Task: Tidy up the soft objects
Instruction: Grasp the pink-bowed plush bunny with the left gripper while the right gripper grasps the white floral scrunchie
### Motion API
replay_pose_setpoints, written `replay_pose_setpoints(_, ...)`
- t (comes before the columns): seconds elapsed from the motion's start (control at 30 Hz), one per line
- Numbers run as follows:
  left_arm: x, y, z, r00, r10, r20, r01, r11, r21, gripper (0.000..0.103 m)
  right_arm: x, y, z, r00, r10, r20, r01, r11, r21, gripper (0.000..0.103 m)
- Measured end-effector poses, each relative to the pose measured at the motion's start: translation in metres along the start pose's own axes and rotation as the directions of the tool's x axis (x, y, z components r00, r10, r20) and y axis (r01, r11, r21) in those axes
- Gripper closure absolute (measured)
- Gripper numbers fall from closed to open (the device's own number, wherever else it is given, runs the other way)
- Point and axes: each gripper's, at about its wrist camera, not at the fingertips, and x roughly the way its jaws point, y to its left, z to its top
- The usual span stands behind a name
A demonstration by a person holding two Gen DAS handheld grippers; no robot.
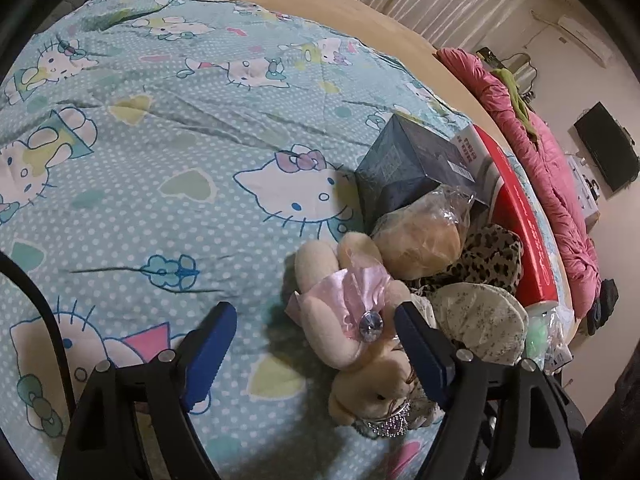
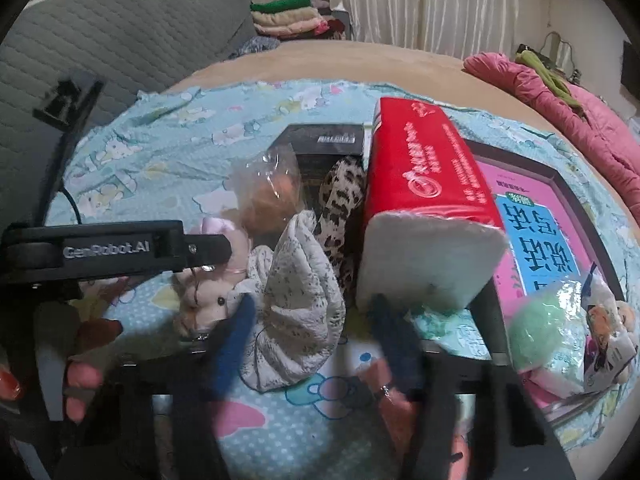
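The bed sheet [image 1: 160, 152] is viewed steeply from close above by both wrist cameras, the left from the left side, and the plush rabbit [image 1: 352, 320], at five o'clock there, is shared at nine o'clock in the right view.

I am working in a bedroom at home: a bed [image 1: 360, 4] spread with a cartoon-cat sheet [image 1: 160, 160], a padded headboard [image 2: 100, 40], folded clothes [image 2: 296, 16] stacked behind, white curtains [image 2: 432, 0], and a pink quilt [image 1: 540, 152] bunched alongside.

"GenRobot.AI" on left hand-held gripper [image 2: 208, 248]
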Motion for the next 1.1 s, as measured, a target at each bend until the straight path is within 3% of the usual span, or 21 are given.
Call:
replay_pose_setpoints(0.2, 0.002, 0.002, -0.001, 1.0, -0.007, 0.006, 0.007, 1.0, -0.021, 0.021, -0.004, -0.001, -0.001, 0.999, 0.042, 0.009, -0.042, 0.999, -0.016, 0.082)
replay_pose_setpoints(0.43, 0.006, -0.006, -0.006, 1.0, -0.009, -0.004, 0.008, 1.0, -0.003, 0.023, -0.02, -0.01, -0.003, 0.997, 0.068, 0.025, -0.066, 0.997, -0.044, 0.084)
replay_pose_setpoints(0.6, 0.009, -0.009, -0.006, 0.998, -0.056, -0.022, 0.056, 0.998, -0.01, 0.037, -0.035, -0.017, -0.01, 0.996, 0.085, 0.023, -0.084, 0.996, -0.042, 0.084)
replay_pose_setpoints(0.73, 0.012, -0.011, -0.007, 0.993, -0.112, -0.033, 0.112, 0.994, -0.016, 0.063, -0.04, -0.02, -0.012, 0.997, 0.072, 0.022, -0.071, 0.997, -0.038, 0.084)
replay_pose_setpoints(1.1, 0.009, -0.009, -0.008, 0.991, -0.124, -0.039, 0.124, 0.992, -0.013, 0.073, -0.038, -0.023, -0.018, 0.997, 0.073, -0.019, -0.073, 0.997, -0.016, 0.083)
